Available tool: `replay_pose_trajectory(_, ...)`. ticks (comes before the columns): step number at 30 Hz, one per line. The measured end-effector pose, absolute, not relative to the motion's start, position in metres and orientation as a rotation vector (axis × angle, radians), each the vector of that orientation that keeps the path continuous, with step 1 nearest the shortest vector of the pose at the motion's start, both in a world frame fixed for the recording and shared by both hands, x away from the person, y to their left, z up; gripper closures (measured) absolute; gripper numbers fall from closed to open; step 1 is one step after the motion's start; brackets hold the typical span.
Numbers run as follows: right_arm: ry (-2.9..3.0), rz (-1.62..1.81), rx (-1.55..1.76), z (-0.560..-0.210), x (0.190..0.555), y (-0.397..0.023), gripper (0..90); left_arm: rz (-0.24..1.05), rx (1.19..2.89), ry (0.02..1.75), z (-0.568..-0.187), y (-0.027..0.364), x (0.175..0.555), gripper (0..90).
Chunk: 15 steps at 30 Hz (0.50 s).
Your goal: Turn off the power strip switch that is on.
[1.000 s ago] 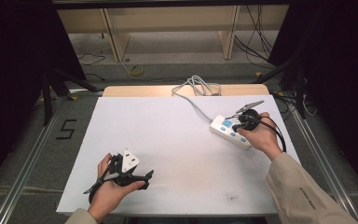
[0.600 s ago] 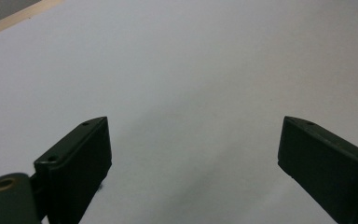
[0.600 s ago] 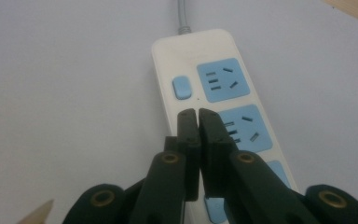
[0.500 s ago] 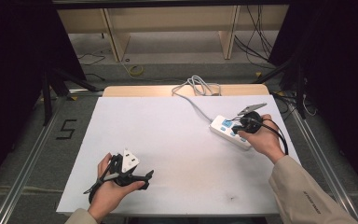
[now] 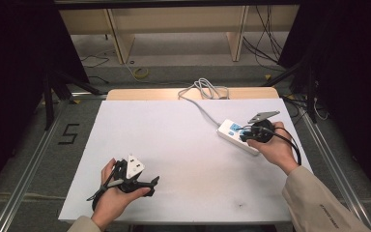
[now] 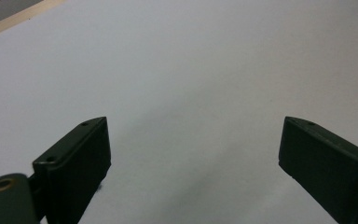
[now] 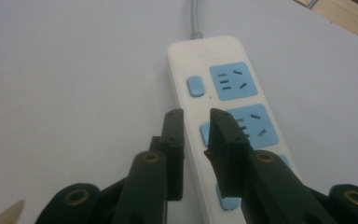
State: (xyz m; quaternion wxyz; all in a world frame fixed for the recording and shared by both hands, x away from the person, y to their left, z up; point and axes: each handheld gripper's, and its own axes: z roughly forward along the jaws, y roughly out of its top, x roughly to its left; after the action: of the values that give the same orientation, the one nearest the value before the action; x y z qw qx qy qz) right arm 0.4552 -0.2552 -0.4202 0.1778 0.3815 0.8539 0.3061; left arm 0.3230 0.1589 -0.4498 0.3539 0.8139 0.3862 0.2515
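White table (image 5: pixel 174 145) | power strip (image 7: pixel 223 93) under R tongs (image 7: pixel 196 123) (nearly together) | L tongs (image 6: pixel 193 140) apart

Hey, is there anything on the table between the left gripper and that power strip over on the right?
Nothing visible. The left gripper sits open near the front left of the white table, and only bare tabletop lies between it and the power strip. The right gripper is already over the strip.

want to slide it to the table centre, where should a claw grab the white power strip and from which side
Probably across the power strip's narrow width, coming from above, jaws on its two long sides. It lies flat, long and slim, so the flat sides suit the pads. Grip mid-body, clear of the grey cord at its far end.
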Motion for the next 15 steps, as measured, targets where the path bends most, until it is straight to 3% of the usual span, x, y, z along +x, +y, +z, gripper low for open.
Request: replay_pose_trajectory(15,2.400,0.919,1.046,-0.418,0.442,-0.257,69.4,0.649,2.102,1.001,-0.450,0.159,0.323,8.6)
